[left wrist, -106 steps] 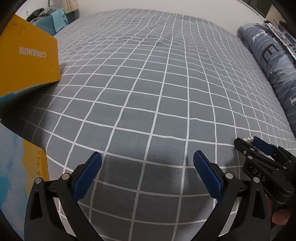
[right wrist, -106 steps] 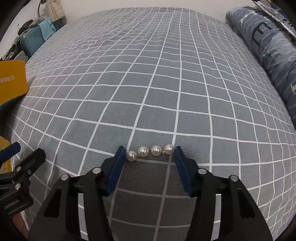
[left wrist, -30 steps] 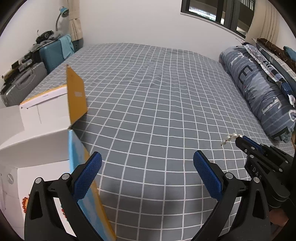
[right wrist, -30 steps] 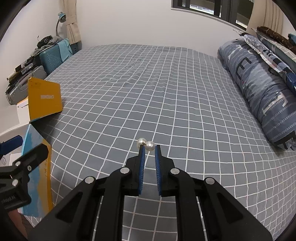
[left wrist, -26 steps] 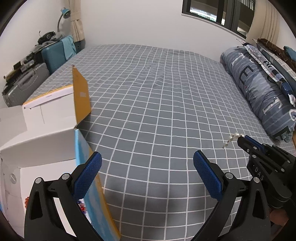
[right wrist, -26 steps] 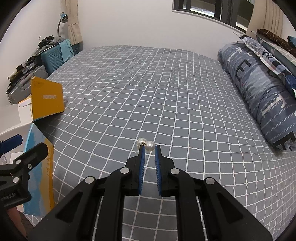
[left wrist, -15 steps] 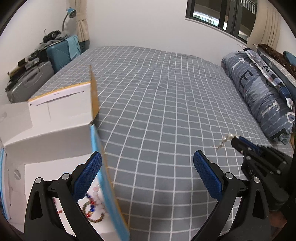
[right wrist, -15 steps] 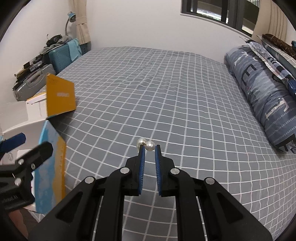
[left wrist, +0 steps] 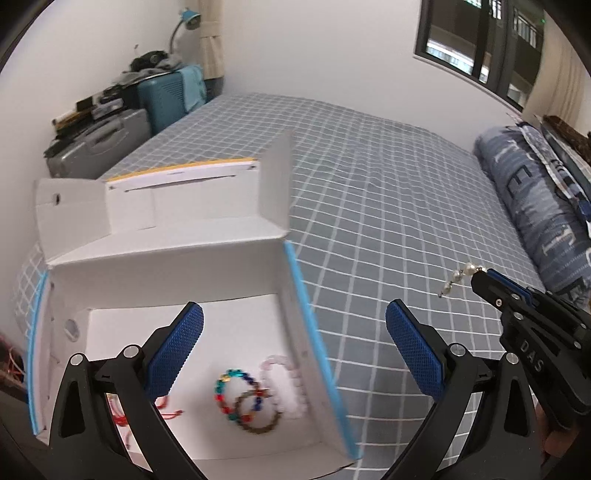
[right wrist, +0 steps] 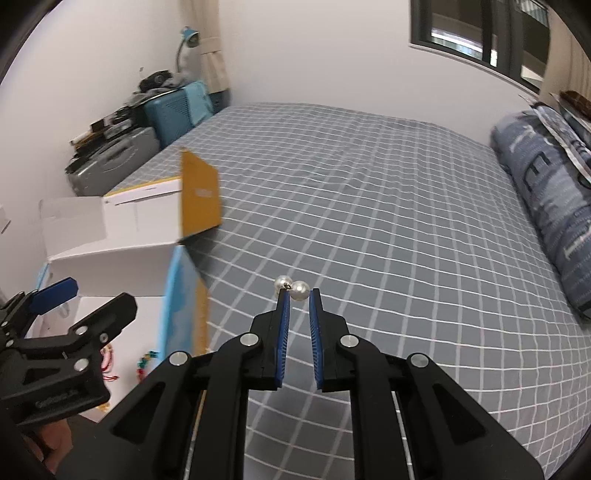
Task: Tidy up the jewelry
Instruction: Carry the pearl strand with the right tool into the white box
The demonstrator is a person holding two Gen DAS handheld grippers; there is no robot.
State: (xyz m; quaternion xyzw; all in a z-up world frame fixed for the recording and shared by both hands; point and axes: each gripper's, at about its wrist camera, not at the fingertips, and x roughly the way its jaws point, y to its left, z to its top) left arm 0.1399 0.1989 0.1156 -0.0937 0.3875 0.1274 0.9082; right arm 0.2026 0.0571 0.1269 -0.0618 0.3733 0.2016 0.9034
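Grey checked bedding covers the bed (left wrist: 388,206), and white walls with a dark window (right wrist: 476,33) stand behind it. On the left part of the bed sits an open white box (left wrist: 177,258) with blue and yellow outer sides, its flaps standing up. On the box floor lie a multicolour bead bracelet (left wrist: 236,395), a brown bead bracelet (left wrist: 258,421) overlapping it, and a pale pink one (left wrist: 284,387) just beside the right wall; something red (left wrist: 166,410) lies more to the left, partly hidden. The left gripper (left wrist: 291,354) hovers over the box with its two blue pads wide apart and nothing between them. The right gripper (right wrist: 298,299) is over the bedding, to the right of the box and apart from it, and its pads are nearly closed on a short pearl chain (right wrist: 291,287). In the right wrist view only two pearls show at the fingertips. In the left wrist view the chain (left wrist: 458,277) sticks out of the right gripper's tip and hangs free; its long axis runs slanted, from the held end down and toward the box, with the loose end lowest. Suitcases (right wrist: 122,155) and a blue lamp (right wrist: 190,37) stand at the far left wall, and a patterned blue pillow (right wrist: 546,184) lies along the right side of the bed.
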